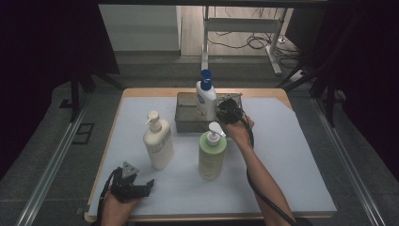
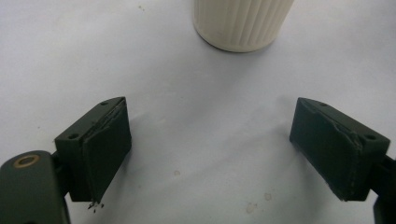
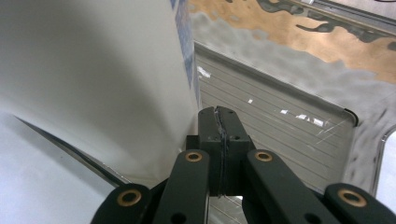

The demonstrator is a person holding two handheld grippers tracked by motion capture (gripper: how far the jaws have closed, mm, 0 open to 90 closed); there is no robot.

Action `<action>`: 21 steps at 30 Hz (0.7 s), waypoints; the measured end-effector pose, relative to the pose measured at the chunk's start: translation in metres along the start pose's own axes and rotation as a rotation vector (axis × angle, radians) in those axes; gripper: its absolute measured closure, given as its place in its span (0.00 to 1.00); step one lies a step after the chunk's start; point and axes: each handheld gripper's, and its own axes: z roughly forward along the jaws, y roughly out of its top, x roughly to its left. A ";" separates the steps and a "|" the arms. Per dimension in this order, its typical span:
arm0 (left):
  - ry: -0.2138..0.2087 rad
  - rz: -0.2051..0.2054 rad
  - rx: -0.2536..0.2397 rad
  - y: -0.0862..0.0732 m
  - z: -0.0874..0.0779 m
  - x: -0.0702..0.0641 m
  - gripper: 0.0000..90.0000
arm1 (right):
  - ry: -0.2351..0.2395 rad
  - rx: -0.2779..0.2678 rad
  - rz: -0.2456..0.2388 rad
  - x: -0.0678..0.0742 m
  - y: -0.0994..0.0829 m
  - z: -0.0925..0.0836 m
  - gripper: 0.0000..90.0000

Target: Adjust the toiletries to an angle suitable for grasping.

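A: Three pump bottles on the pale blue sheet covering the wooden table. Where's the white plastic bottle w/ the blue pump cap?

B: Standing upright in the shallow grey metal tray at the far middle of the table. Right gripper sits just beside it, at the bottle's right side in the high view.

A: Is it gripping the bottle?

B: No. In the right gripper view the right gripper has both pads pressed flat together, nothing btwn them. The white bottle wall fills the left of that view, right next to the closed tips; touching or a hair apart, can't tell, it's blurred. Ribbed tray floor lies beyond.

A: Left gripper?

B: Left gripper is down at the near left corner of the table, well apart from the tray. In the left gripper view the left gripper has its jaws spread wide over bare sheet, holding nothing. The ribbed base of the cream pump bottle stands ahead of it, not touching.

A: Other bottles?

B: Cream pump bottle upright, left of centre. Light green pump bottle w/ white pump upright just in front of the tray, near the right hand.
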 end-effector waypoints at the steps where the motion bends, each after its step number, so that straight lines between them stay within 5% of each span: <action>1: 0.000 0.000 0.000 0.000 0.000 0.000 0.14 | 0.000 0.000 0.000 0.000 0.000 0.000 1.00; 21: 0.000 0.000 0.001 0.000 0.000 0.000 0.14 | 0.033 0.000 -0.013 0.011 0.006 0.006 0.99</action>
